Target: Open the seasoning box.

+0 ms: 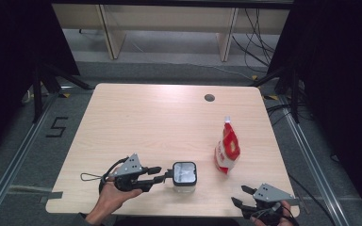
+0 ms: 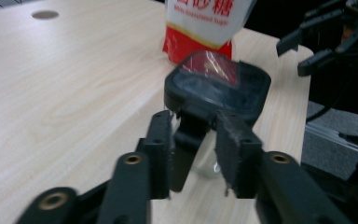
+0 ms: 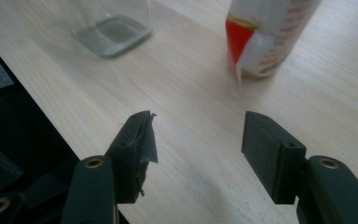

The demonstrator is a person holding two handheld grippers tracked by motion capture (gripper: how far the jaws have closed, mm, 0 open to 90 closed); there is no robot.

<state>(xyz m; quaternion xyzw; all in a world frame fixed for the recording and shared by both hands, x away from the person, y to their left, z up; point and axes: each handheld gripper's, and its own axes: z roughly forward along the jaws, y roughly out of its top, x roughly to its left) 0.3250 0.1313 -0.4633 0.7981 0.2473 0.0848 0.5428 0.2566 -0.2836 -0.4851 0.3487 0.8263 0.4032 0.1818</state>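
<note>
left tool [image 1: 162, 175] level, pinching lid flap [image 2: 189, 135] | right tool [image 1: 242, 195] hovering, jaws apart

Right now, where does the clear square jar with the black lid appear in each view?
High view: clear square jar with the black lid sits near the table's front edge, left of centre.
Left gripper view: centre, just beyond the jaws.
Right gripper view: upper left, its glass base on the wood.
Shared landmark: the red and white sugar bag, standing beside it.
</note>
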